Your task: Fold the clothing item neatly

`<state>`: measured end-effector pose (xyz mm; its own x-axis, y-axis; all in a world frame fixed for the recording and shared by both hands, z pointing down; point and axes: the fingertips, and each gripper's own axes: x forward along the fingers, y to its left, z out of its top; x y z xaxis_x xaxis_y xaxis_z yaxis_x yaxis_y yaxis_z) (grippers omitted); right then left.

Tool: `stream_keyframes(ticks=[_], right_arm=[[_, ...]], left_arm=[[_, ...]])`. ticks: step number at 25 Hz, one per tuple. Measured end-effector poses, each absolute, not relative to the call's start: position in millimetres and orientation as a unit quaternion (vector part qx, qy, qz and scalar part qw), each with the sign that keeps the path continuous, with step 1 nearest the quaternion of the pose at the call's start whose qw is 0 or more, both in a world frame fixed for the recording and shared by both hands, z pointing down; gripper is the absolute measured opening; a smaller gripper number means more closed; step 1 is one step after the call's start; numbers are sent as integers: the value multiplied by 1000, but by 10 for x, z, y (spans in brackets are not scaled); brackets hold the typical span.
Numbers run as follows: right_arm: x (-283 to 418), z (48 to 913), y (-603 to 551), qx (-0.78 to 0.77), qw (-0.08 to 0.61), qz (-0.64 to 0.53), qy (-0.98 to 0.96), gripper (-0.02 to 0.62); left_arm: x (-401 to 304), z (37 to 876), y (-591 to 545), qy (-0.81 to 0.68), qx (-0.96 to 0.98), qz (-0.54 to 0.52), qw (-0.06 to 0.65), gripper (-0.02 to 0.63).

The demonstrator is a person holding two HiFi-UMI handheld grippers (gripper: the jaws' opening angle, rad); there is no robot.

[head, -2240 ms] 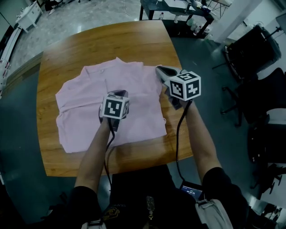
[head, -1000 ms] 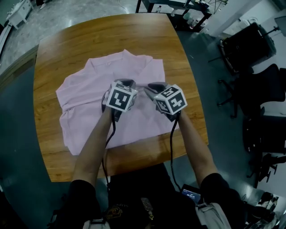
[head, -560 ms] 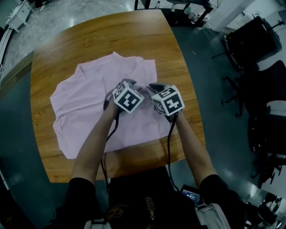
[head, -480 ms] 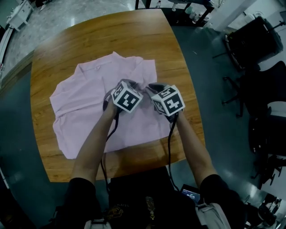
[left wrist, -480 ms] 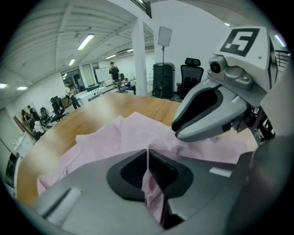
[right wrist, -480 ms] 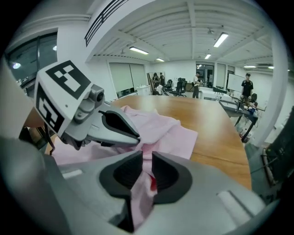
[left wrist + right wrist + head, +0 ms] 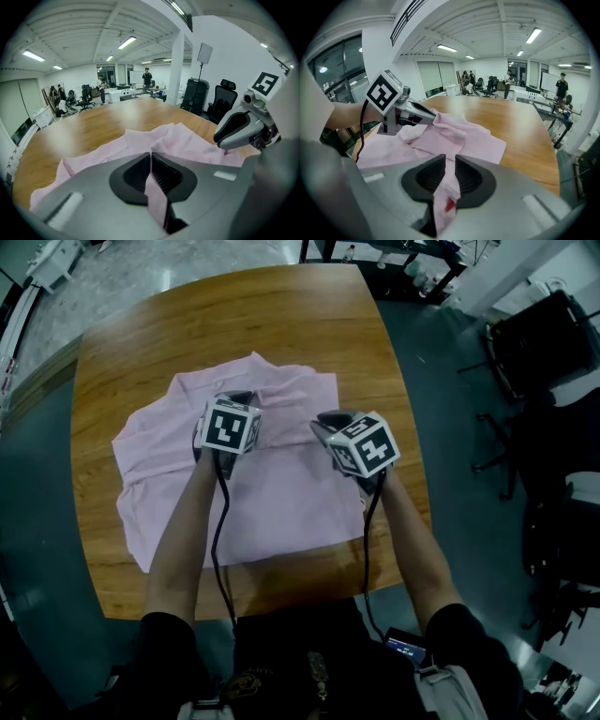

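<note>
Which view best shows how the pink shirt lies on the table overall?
The head view: nearly the whole pink shirt lies spread on the wooden table. The gripper views show only folds pinched in the left tool and right tool, whose jaws have just been closing, plus rumpled cloth beyond.

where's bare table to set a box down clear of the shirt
Widest: the far strip of table, between the pink shirt collar and the far edge. A narrower strip runs down the right edge. Left and near margins are thin, and the person's forearms cross the near one.
</note>
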<state>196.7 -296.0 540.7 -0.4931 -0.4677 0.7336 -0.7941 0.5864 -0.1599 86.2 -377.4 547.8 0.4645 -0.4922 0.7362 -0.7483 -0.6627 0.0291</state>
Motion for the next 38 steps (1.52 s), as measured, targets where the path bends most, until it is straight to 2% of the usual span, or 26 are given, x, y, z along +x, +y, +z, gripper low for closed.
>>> stream_keyframes(ticks=[6, 10, 14, 17, 20, 21, 25, 30, 38], right_arm=[[1724, 5552, -3104, 344, 329, 268, -837, 83], [1604, 5674, -3155, 324, 351, 277, -834, 97], [1575, 5769, -3216, 323, 370, 286, -823, 130], [1529, 5867, -3194, 305, 381, 295, -822, 132], [1474, 5797, -3162, 284, 384, 276, -834, 35], [1439, 5727, -3158, 278, 378, 268, -842, 26], [1201, 5400, -3114, 256, 359, 239, -865, 25], [754, 5168, -3006, 231, 372, 199, -877, 25], [-251, 5339, -2839, 193, 404, 170, -878, 25]], left_arm=[[550, 5866, -3835, -379, 803, 408, 209, 39], [443, 5814, -3797, -391, 802, 394, 222, 46], [381, 5734, -3711, -394, 806, 387, 212, 46], [338, 5667, -3601, -392, 811, 391, 191, 46], [252, 5596, -3478, -404, 806, 392, 185, 46], [212, 5583, -3432, -408, 803, 391, 188, 46], [0, 5495, -3265, -424, 799, 379, 197, 43], [-308, 5407, -3128, -436, 797, 367, 198, 38], [-773, 5384, -2879, -423, 807, 360, 199, 35]])
